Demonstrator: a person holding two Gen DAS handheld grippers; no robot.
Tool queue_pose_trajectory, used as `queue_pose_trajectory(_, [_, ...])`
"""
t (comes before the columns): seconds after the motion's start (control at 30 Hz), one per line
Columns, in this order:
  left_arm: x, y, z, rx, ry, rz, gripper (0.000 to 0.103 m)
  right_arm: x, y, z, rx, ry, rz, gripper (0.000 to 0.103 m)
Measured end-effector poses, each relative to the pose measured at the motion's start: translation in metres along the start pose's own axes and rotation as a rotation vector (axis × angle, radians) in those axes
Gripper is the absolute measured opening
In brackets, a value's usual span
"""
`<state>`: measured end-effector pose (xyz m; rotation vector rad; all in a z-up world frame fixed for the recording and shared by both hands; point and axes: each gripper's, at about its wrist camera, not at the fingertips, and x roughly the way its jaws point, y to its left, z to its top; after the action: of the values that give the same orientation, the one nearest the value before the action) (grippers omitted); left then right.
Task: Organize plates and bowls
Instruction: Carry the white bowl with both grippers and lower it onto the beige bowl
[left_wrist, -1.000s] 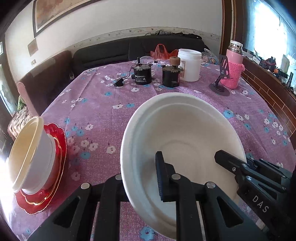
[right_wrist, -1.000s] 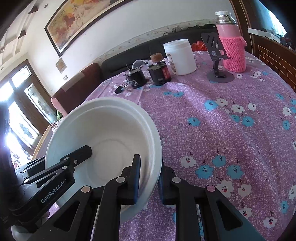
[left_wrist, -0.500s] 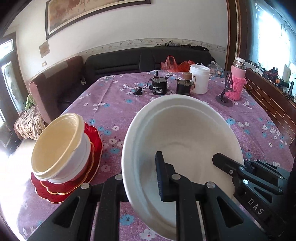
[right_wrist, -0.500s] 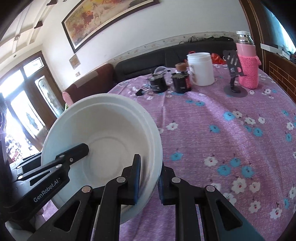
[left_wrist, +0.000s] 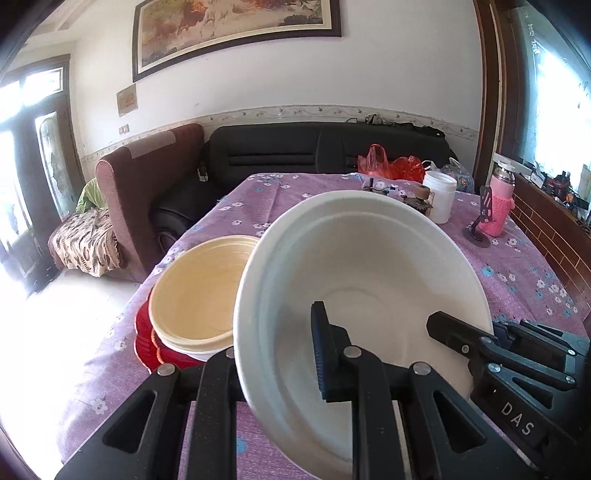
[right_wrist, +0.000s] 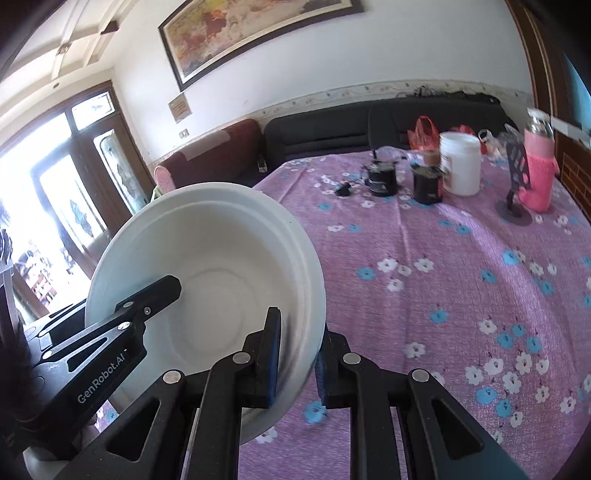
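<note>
A large white bowl (left_wrist: 369, 280) is held in the air above the table by both grippers. My left gripper (left_wrist: 280, 354) is shut on its left rim. My right gripper (right_wrist: 299, 354) is shut on its right rim; the bowl also shows in the right wrist view (right_wrist: 207, 258). The right gripper's finger (left_wrist: 458, 332) reaches into the bowl in the left wrist view. A cream bowl (left_wrist: 199, 288) sits in a white bowl on red plates (left_wrist: 144, 343) at the table's left edge, just left of the held bowl.
A purple flowered tablecloth (right_wrist: 461, 280) covers the table. At the far end stand a white jar (right_wrist: 461, 166), two dark jars (right_wrist: 426, 182), a pink flask (right_wrist: 539, 173) and a phone stand (right_wrist: 515, 199). A sofa and armchair stand behind.
Both grippers have lifted the white bowl higher and carried it left, so it now sits right beside the cream bowl stack. Both grips are unchanged.
</note>
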<state>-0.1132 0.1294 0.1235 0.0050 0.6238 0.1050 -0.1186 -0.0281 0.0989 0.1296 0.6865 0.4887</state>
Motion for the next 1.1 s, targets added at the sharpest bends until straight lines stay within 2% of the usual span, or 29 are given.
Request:
queue_pose_trajectory(0.37, [-0.003,0.07,0.019,-0.061,-0.046,0.092,0.017,0.034,0.069,0.039,-0.088,0.018,0.038,0.018])
queue_pose_trajectory(0.53, [0.01,0.098,0.035,-0.094,-0.035,0.1,0.018,0.06,0.091,0.058,-0.102,0.035,0.046,0.019])
queue_pose_trajectory(0.8, [0.052,0.124,0.047,-0.138,0.022,0.111,0.019,0.098,0.112,0.079,-0.125,0.067,0.027,0.019])
queue_pose_trajectory(0.9, [0.068,0.129,0.041,-0.147,0.053,0.106,0.019,0.109,0.112,0.079,-0.122,0.082,0.024,0.019])
queue_pose_trajectory(1.1, [0.079,0.128,0.032,-0.115,0.053,0.138,0.019,0.134,0.105,0.07,-0.103,0.124,0.015,0.019])
